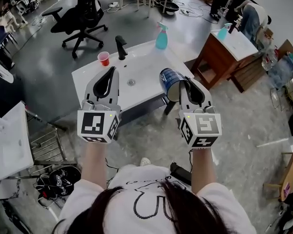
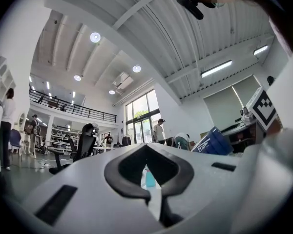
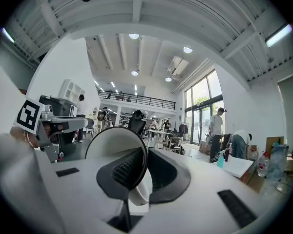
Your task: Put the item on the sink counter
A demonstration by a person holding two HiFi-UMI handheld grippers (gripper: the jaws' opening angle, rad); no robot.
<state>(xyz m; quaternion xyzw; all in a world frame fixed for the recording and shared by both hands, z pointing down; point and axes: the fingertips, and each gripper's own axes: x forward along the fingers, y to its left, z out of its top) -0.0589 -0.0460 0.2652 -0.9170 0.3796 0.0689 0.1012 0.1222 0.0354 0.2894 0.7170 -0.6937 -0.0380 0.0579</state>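
A blue cup (image 1: 170, 82) with a white inside (image 3: 115, 143) lies tilted on its side in my right gripper (image 1: 183, 86), whose jaws are shut on the cup's rim (image 3: 145, 160). It hangs above the right front corner of the white sink counter (image 1: 146, 62). My left gripper (image 1: 112, 72) is shut and holds nothing, over the counter's left front part. In the left gripper view the jaws (image 2: 146, 147) meet at the tips, and the blue cup (image 2: 215, 141) shows at the right.
On the counter stand a red cup (image 1: 103, 58), a black faucet (image 1: 120, 47) and a teal spray bottle (image 1: 161, 37); a drain (image 1: 131, 82) sits mid-basin. A black office chair (image 1: 80, 18) stands behind. A wooden stand (image 1: 224, 52) with a second counter is at the right.
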